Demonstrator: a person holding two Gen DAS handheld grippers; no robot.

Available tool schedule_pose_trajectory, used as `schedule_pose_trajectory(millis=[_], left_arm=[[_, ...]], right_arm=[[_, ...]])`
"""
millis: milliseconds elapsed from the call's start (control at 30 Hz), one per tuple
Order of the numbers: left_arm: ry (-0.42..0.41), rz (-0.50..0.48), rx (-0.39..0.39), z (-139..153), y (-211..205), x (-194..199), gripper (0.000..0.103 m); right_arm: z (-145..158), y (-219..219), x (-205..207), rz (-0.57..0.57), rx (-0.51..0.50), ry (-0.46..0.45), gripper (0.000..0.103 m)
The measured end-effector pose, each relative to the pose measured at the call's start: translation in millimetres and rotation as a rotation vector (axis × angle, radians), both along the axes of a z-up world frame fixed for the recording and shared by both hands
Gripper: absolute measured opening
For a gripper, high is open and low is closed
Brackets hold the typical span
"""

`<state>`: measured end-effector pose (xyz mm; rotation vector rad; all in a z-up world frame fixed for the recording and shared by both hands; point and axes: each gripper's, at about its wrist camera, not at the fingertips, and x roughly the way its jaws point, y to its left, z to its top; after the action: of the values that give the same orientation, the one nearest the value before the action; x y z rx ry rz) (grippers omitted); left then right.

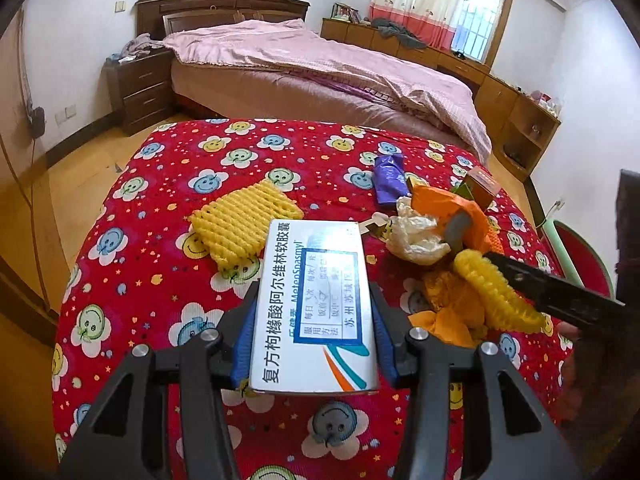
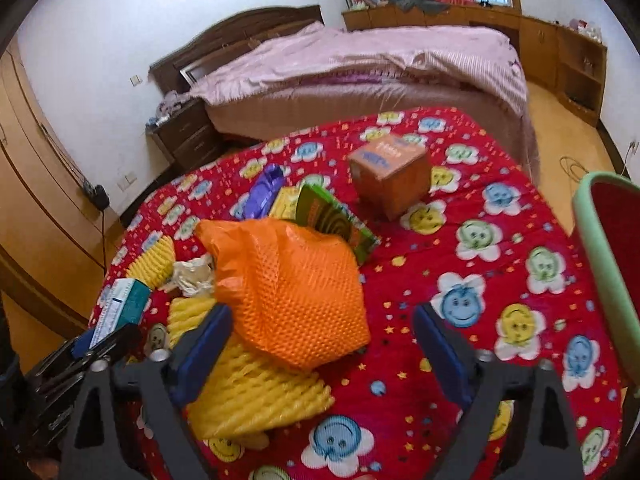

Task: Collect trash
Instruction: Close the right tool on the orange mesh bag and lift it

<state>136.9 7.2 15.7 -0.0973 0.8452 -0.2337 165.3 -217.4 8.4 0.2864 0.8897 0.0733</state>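
My left gripper (image 1: 314, 312) is shut on a white medicine box (image 1: 316, 304) with Chinese print, held above the red smiley tablecloth (image 1: 168, 280); the box also shows in the right wrist view (image 2: 120, 308). My right gripper (image 2: 320, 344) is open, its jaws astride an orange foam net (image 2: 296, 288) and a yellow foam net (image 2: 252, 396). Other trash lies around: a second yellow foam net (image 1: 240, 224), crumpled white plastic (image 1: 416, 232), a purple wrapper (image 1: 388, 180), a green booklet (image 2: 340, 220) and an orange carton (image 2: 390, 178).
A green-rimmed bin with a red inside (image 2: 608, 264) stands at the table's right edge. Behind the table is a bed with pink bedding (image 1: 320, 64), a nightstand (image 1: 140, 92) and low wooden cabinets (image 1: 516, 116).
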Motion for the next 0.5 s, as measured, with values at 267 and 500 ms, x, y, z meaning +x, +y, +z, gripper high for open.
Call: schedule_pose_trajectory(millis=[267,500], left_arm=[[-0.016,-0.004,-0.009,4.9,-5.9,-3.7,0.050],[-0.042,-0.012,-0.026,20.4,-13.3,-14.6,0.050]], right_arm=[[-5.9,-3.7,0.5,0.005,0.075,-0.005,0.037],[12.9,-8.9,-15.5,0.001,0.072,-0.076,0.016]])
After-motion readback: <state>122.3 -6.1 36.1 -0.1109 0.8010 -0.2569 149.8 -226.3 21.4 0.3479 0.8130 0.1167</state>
